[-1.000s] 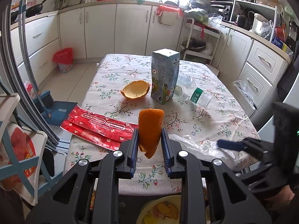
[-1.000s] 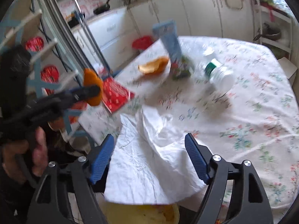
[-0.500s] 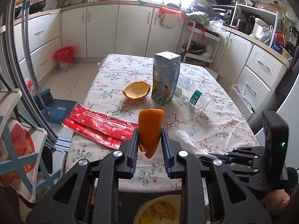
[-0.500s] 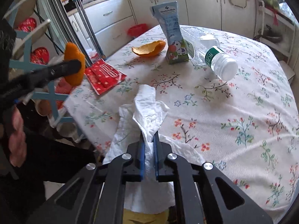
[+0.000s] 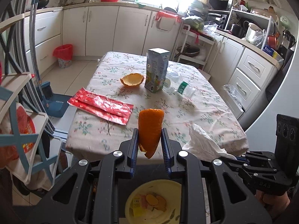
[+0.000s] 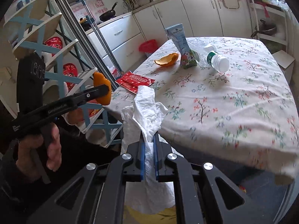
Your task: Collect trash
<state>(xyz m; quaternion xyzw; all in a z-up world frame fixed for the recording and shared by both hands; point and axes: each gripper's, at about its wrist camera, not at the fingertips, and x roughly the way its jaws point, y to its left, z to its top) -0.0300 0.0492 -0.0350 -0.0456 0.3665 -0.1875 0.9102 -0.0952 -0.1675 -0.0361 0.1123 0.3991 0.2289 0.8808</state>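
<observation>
My left gripper [image 5: 150,130] is shut on a piece of orange peel [image 5: 150,130], held upright off the table's near edge; the same peel [image 6: 101,88] shows in the right wrist view. My right gripper [image 6: 149,137] is shut on a crumpled white tissue [image 6: 147,108], lifted clear of the table; that tissue [image 5: 203,141] hangs at lower right in the left wrist view. Below both grippers sits a yellow bin [image 5: 153,203] with scraps inside. On the floral tablecloth [image 5: 186,112] lie a red wrapper [image 5: 101,106], a second orange peel [image 5: 131,80], a standing milk carton [image 5: 157,71] and a toppled plastic bottle [image 5: 179,87].
A blue-and-white folding rack [image 5: 20,130] stands close at the left. A red-lined waste bin [image 5: 63,55] sits on the floor by the far cabinets. White cabinets and drawers [image 5: 248,74] run along the right. A person's hand [image 6: 41,149] holds the left gripper.
My right gripper closed on the tissue and lifted it off the table. Both grippers pulled back from the table toward the yellow bin, the left still holding its peel.
</observation>
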